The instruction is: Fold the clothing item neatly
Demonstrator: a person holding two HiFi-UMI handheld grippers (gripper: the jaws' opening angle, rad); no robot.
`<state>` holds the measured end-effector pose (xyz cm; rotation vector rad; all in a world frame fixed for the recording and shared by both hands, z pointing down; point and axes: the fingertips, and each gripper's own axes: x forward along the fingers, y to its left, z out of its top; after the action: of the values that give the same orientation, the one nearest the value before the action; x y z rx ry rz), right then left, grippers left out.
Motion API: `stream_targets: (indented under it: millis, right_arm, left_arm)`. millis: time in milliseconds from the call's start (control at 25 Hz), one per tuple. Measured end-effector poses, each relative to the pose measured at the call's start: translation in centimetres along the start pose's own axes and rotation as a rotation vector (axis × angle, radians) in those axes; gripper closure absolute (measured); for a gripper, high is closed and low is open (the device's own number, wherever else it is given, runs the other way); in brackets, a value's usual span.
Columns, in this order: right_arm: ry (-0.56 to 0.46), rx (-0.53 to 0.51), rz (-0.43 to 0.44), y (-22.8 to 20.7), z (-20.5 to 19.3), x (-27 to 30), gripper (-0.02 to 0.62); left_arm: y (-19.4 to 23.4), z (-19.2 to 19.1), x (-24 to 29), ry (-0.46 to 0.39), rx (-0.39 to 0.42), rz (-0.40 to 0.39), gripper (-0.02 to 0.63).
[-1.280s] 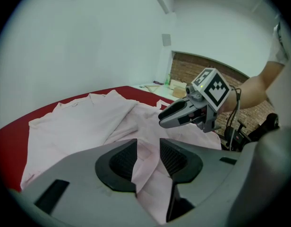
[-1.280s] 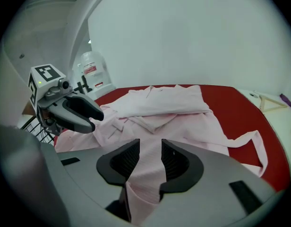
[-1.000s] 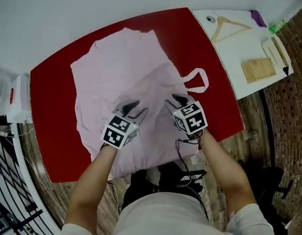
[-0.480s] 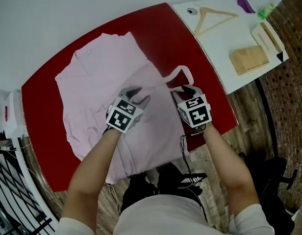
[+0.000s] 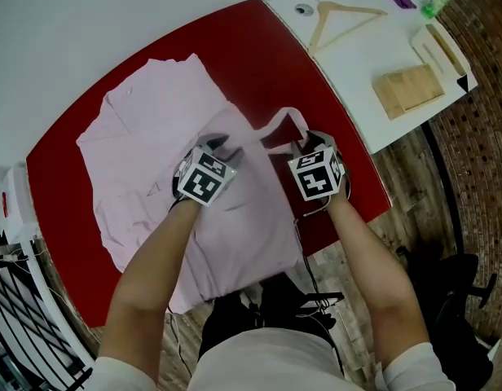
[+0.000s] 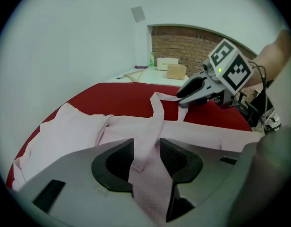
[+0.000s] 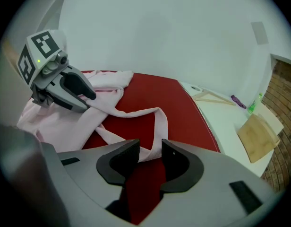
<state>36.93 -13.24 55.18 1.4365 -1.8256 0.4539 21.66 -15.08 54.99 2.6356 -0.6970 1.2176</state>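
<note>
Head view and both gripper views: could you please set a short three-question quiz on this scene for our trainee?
1. True or false: the wooden hanger lies on the red table.
2. What is between the jaws of the right gripper? A) the strap loop of the pink garment B) the hanger C) nothing
3. How many grippers are closed on the garment?
Key: 1 false, it lies on the white table; 2 A; 3 two, the left gripper as well.
</note>
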Motion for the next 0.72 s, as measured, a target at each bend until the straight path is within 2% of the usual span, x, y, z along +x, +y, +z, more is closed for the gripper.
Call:
stream_targets:
  millis: [200, 240, 320, 360, 720]
  right_arm:
    - [0.006, 0.047, 0.024, 0.0, 0.0, 0.3, 0.487]
    - [0.008, 0.054, 0.031, 0.1, -0.1, 0.3, 0.502]
    - [0.006, 0.059, 0.029, 0.1, -0.1, 0.1, 0.548]
    - [-0.002, 0.058, 0.024, 0.0, -0.1, 0.0, 0.554]
    - [-0.118, 0.08, 0.028, 0.4, 2.3, -2.5, 0.562]
  left_arm:
    - [-0.2, -0.2, 1.0, 0.014, -0.012, -0.025, 0.459]
    - [-0.2, -0.3, 1.0, 0.013, -0.015, -0.029, 0.476]
    - [-0.4, -0.1, 0.8, 0.007, -0.014, -0.029, 0.574]
    - [-0.5, 0.2, 0.6, -0.001, -0.011, -0.027, 0.584]
    - [-0.5, 2.6, -4.4, -0.102, -0.036, 0.016, 0.591]
